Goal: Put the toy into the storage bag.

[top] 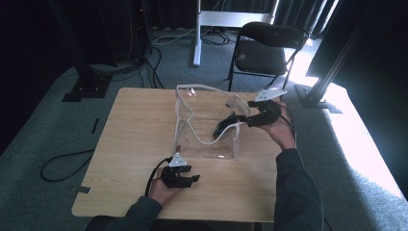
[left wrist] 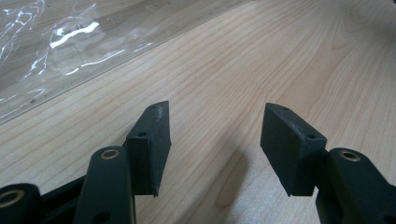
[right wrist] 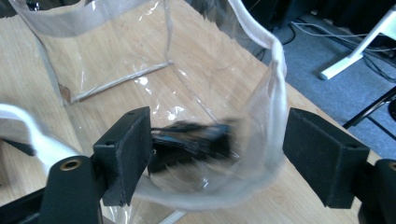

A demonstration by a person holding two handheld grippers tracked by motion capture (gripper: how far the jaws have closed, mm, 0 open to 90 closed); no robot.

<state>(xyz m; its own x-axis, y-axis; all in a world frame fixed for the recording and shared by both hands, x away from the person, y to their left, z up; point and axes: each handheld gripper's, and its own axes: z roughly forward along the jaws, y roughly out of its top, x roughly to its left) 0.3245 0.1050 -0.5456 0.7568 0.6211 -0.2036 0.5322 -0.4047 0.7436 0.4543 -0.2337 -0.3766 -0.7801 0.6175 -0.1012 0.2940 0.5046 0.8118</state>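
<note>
Bag: clear bag [top: 207, 122] upright on the surface [top: 134, 125], a dark object [right wrist: 191, 140] (blurred) inside.
Right gripper [top: 243, 120]: jaws spread at the bag's rim.
Left gripper [top: 192, 179]: jaws spread, holding nothing.

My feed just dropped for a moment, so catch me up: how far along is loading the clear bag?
Looks done: a dark object, blurred, lies inside the clear bag, which stands open on the table. In hand: the right hand-held gripper sits at the bag's rim with jaws wide apart, pressing on nothing. The left hand-held gripper rests open over bare wood. Left, probably: drawing the right one clear; nothing else waits on the table.
</note>
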